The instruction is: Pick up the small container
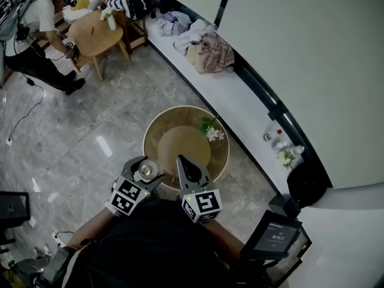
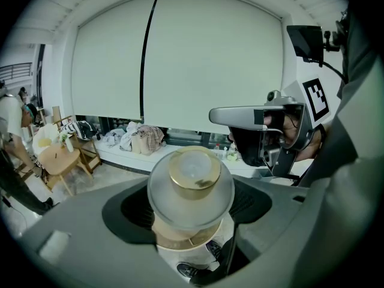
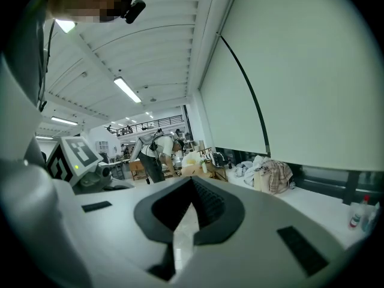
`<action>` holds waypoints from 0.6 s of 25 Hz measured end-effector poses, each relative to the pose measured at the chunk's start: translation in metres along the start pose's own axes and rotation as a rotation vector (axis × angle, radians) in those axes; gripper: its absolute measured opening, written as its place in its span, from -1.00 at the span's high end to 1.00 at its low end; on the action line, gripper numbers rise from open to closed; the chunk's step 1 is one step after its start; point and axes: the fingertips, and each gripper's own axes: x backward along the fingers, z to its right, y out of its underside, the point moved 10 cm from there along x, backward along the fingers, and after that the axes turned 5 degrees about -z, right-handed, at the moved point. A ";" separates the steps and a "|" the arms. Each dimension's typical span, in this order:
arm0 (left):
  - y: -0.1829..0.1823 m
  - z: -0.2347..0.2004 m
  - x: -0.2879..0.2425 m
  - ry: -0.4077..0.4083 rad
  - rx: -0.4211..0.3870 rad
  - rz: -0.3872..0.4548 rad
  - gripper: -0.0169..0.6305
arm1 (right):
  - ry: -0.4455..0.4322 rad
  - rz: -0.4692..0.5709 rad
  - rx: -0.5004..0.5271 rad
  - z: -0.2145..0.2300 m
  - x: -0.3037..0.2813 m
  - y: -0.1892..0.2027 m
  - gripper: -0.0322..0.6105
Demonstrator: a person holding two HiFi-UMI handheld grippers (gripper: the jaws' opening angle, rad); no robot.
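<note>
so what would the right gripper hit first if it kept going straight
Nothing close: the right gripper points level, clear of the round table; first probably the far wooden table, depth unclear.

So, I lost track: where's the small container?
Head view, lower centre: the small container sits between the fingers of the left gripper, at the round table's near edge.

Small container (image 2: 191, 191) is sitting between left gripper (image 1: 146, 171) jaws, left of right gripper (image 1: 182, 162). Both are hanging over round table (image 1: 157, 131) near edge. Flowers (image 1: 211, 131) are lying on its right.
</note>
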 end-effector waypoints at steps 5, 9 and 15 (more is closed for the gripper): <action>0.000 -0.003 -0.004 0.001 0.001 0.000 -0.08 | 0.000 0.002 0.002 0.002 -0.003 -0.001 0.91; 0.000 -0.006 -0.007 0.003 0.007 -0.003 -0.08 | 0.000 0.002 -0.004 0.004 -0.005 0.001 0.91; -0.002 -0.006 -0.008 0.006 0.001 -0.006 -0.08 | 0.002 0.005 -0.006 0.006 -0.004 0.001 0.91</action>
